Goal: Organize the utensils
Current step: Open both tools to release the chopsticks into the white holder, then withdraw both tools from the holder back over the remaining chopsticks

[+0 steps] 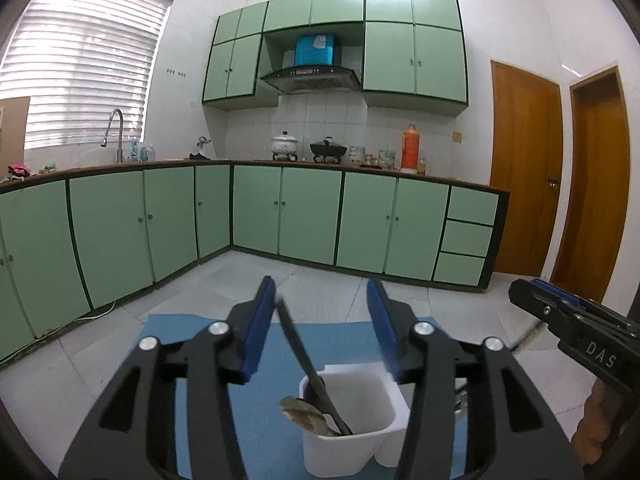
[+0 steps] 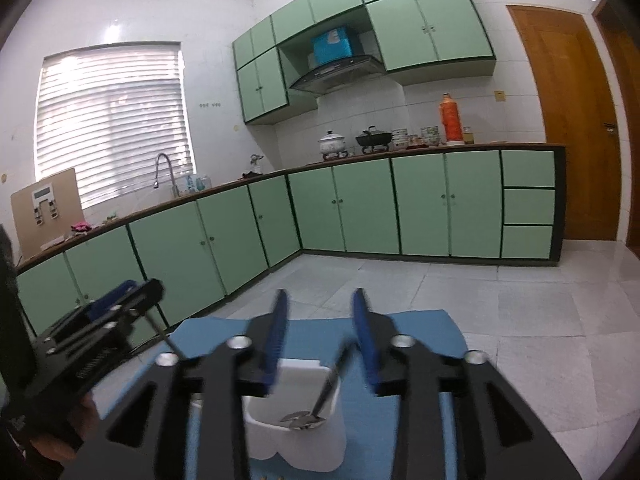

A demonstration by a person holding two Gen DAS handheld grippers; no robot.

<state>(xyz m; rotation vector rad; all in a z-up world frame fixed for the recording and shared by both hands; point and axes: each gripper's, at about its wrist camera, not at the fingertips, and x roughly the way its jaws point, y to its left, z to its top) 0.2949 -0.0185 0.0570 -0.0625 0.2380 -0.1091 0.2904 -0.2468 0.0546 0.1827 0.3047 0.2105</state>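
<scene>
Below, left gripper (image 1: 322,312) spread, right gripper (image 2: 320,322) spread; dark-handled utensils (image 1: 308,364) lean on white holder (image 1: 352,436) rim, blue mat (image 1: 192,332) beneath.

Holder (image 1: 352,440) on mat (image 1: 192,336); two utensils (image 1: 304,360) inside, leaning.

the white utensil holder (image 1: 362,446) has its base cut off by the bottom edge in the left wrist view. its near wall hides the spoon (image 2: 301,420) bowl's lower part in the right wrist view.

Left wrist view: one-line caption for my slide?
Left gripper open above white holder, dark-handled utensil leaning inside, on blue mat.
</scene>
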